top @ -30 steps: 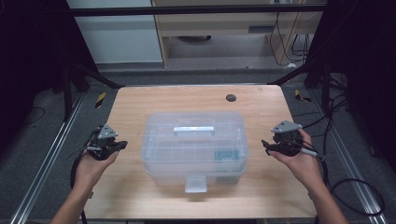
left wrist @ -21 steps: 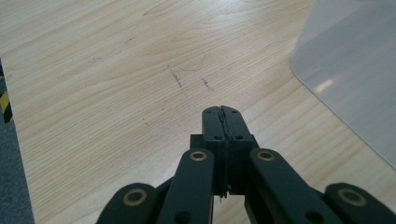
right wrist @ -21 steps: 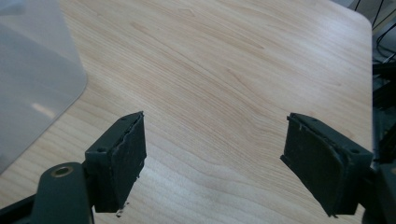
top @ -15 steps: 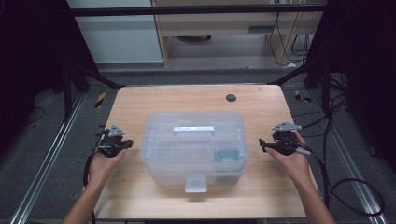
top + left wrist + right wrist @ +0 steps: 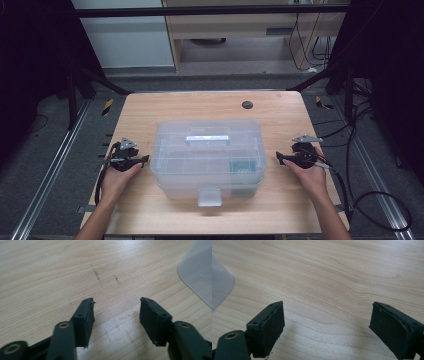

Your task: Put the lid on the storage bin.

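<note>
Left hand-held gripper (image 5: 142,159): it sits low by the near left part of the worktop (image 5: 150,107). Its jaws stand apart with nothing between them, only bare wood. They have just been opening.

Right hand-held gripper (image 5: 280,157): it sits low on the right side, about as far from the person as the left one. Its jaws stand wide apart with nothing between them. They have just been opening a bit more.

Clear box (image 5: 207,155): it is a see-through plastic box with its lid on. It stands in the middle of the worktop, right between the two hand-held grippers. A front latch (image 5: 209,196) faces the person and a handle (image 5: 207,140) lies flat on top.

Which way to go: the box lies to the right of the left hand-held gripper and to the left of the right one. Both point in at its short ends.

Long side: the box runs left to right, so each short end faces one hand-held gripper.

Who is closer: the left one looks just beside its end of the box. The right one is near its end, with a slightly bigger gap.

Corner seen up close: a rounded edge of the box (image 5: 197,272) shows in the left gripper view, and another bit (image 5: 219,287) in the right gripper view.

Far off: a small dark round spot (image 5: 247,105) sits near the far edge of the worktop, well apart from the box.
</note>
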